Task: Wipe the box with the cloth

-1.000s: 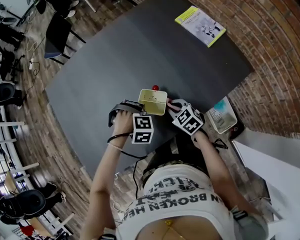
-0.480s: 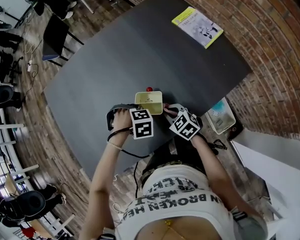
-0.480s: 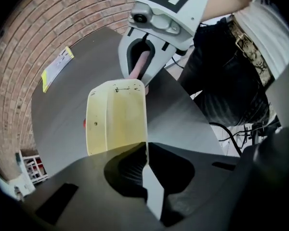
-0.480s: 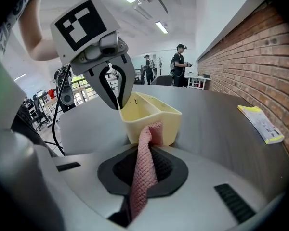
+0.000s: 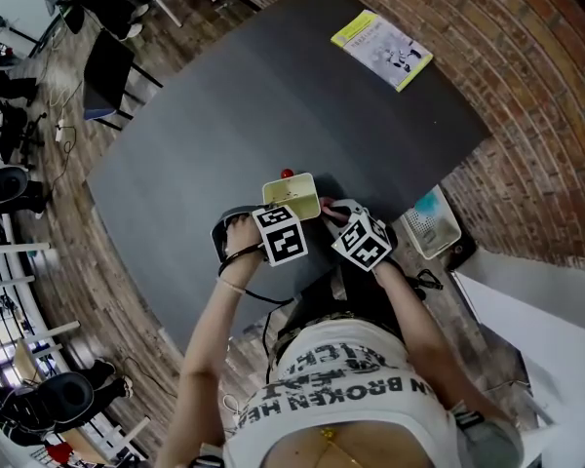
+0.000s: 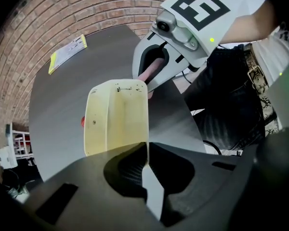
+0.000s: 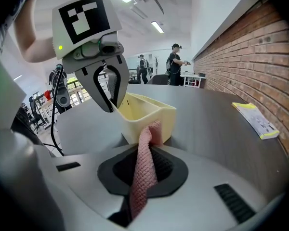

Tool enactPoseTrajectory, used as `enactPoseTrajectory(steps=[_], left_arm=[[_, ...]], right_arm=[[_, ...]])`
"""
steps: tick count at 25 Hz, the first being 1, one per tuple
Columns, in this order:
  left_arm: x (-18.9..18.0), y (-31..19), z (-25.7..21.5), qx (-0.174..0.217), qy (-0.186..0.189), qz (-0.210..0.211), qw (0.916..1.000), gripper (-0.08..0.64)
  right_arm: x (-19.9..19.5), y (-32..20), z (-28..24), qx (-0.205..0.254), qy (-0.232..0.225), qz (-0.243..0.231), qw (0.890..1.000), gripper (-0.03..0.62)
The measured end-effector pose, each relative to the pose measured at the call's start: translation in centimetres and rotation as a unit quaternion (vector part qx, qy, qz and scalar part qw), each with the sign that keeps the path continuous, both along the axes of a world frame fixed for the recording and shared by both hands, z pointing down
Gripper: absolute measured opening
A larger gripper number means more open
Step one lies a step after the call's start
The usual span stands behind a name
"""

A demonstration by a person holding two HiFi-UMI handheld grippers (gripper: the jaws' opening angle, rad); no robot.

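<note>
right gripper [image 7: 145,150] pinches the pink cloth [image 7: 144,170], whose end presses on the near wall of the yellow box [image 7: 151,113]. left gripper [image 6: 147,146] (pointing down) clamps the box rim. box sits on the near part of the dark table [image 5: 273,96]; booklet [image 5: 382,49] far right.

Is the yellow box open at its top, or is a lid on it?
Open. The head view looks into the box, and the left gripper pinches its bare rim; no lid shows.
</note>
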State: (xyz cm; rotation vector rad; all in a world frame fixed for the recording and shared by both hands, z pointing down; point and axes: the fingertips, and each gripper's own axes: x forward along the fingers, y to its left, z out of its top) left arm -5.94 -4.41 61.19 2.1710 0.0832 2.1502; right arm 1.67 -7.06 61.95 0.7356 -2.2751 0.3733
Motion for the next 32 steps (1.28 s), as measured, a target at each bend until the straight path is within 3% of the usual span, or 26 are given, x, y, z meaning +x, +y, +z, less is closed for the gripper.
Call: enactPoseTrajectory(steps=[5,10,16,20,24,29,32], left_arm=[[1.1,0.5,0.0,-0.033,0.007,-0.055,0.9979,0.018],[1.9,0.2,0.0,-0.028,0.012,-0.099,0.9946,0.018],[3.7,0.1,-0.3,-0.042,0.032,-0.168,0.9845,0.018],[4.3,0.1,-0.2,-0.043,0.039,-0.189,0.9803,0.018],[4.3,-0.1,-0.1,-0.022,0.058,-0.193,0.9792,0.019],[3.3,-0.8,-1.2,0.053,0.05,-0.194,0.9782,0.058],[2.9,-0.9,-3.2,0.058,0.096,-0.194,0.9746,0.06]], right_arm=[[0.8,-0.1,-0.2,0.002,0.007,0.012,1.0,0.017],[1.1,-0.2,-0.5,0.001,0.001,0.02,1.0,0.017],[-0.3,0.3,-1.1,0.013,-0.005,0.003,1.0,0.017],[-0.8,0.4,-1.0,0.017,-0.003,-0.005,1.0,0.017],[-0.7,0.4,-0.8,0.013,-0.005,-0.003,1.0,0.017],[-0.5,0.5,-0.5,0.003,-0.006,0.0,1.0,0.017],[-0.6,0.7,-0.5,0.001,-0.004,0.0,1.0,0.017]])
